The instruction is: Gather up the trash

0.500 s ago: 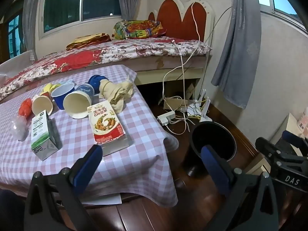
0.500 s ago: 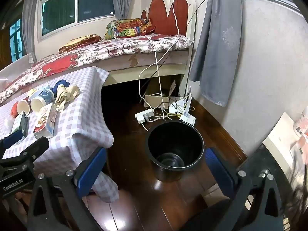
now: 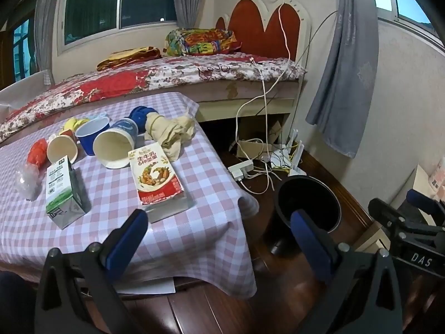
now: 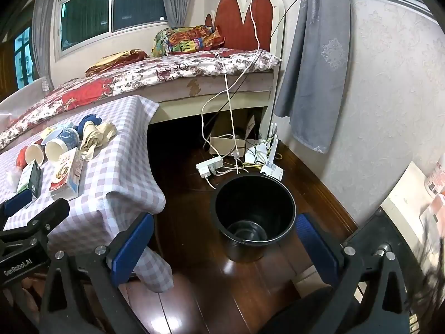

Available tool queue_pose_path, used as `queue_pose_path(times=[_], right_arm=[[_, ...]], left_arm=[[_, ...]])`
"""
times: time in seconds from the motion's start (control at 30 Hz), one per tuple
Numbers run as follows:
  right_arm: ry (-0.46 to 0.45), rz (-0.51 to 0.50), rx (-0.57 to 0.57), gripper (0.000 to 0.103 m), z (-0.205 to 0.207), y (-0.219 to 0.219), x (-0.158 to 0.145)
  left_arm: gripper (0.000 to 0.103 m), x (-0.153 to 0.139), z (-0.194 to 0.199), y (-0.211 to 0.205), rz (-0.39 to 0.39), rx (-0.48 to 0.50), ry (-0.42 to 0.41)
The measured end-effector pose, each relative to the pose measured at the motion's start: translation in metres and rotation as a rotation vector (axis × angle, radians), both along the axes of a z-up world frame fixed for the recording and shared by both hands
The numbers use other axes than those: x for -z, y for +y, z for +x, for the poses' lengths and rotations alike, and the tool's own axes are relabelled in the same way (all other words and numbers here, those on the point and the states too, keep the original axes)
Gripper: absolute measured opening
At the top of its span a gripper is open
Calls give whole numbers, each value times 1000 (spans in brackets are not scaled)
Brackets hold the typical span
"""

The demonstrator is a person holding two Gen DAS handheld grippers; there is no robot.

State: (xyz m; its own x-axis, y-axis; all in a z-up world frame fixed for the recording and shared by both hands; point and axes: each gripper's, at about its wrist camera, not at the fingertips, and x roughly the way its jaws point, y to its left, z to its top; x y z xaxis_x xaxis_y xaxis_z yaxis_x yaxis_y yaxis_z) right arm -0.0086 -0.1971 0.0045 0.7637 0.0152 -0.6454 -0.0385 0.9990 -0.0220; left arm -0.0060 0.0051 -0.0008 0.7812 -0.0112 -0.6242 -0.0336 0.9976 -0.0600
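A low table with a pink checked cloth (image 3: pixel 194 236) holds trash: a red and white food box (image 3: pixel 155 175), a green and white carton (image 3: pixel 62 192), a tipped paper cup (image 3: pixel 115 144), a smaller paper cup (image 3: pixel 61 149), a blue cup (image 3: pixel 91 133), a beige crumpled cloth (image 3: pixel 169 130) and a clear plastic wrapper (image 3: pixel 26 179). A black bin (image 4: pixel 253 214) stands on the floor right of the table. My left gripper (image 3: pixel 219 236) is open and empty at the table's near corner. My right gripper (image 4: pixel 225 239) is open and empty just before the bin.
A bed (image 3: pixel 167 75) runs behind the table. A power strip with tangled cables (image 4: pixel 211 167) lies on the dark wood floor beyond the bin. A grey curtain (image 4: pixel 314 55) hangs on the right wall. White boxes (image 4: pixel 411 200) stand at the far right.
Both views have shifted only slightly. Both grippers stay open and empty, and nothing on the table has moved.
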Motion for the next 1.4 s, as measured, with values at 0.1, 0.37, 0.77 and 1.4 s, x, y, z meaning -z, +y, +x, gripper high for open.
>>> queue_pose_path(times=[0.1,0.37,0.77,1.4], right_arm=[[0,0,0,103,0,0,0],[-1,-1,0,103,0,-1,-1],[-1,0,0,103,0,-2,-1],[-1,1,0,103,-1,-2,-2]], left_arm=[[103,1,3,-2,5,2,4],[103,1,3,-3,2,0,5],[103,2,3,-3,1,1,7],[103,4,2,-5,-1,2,15]])
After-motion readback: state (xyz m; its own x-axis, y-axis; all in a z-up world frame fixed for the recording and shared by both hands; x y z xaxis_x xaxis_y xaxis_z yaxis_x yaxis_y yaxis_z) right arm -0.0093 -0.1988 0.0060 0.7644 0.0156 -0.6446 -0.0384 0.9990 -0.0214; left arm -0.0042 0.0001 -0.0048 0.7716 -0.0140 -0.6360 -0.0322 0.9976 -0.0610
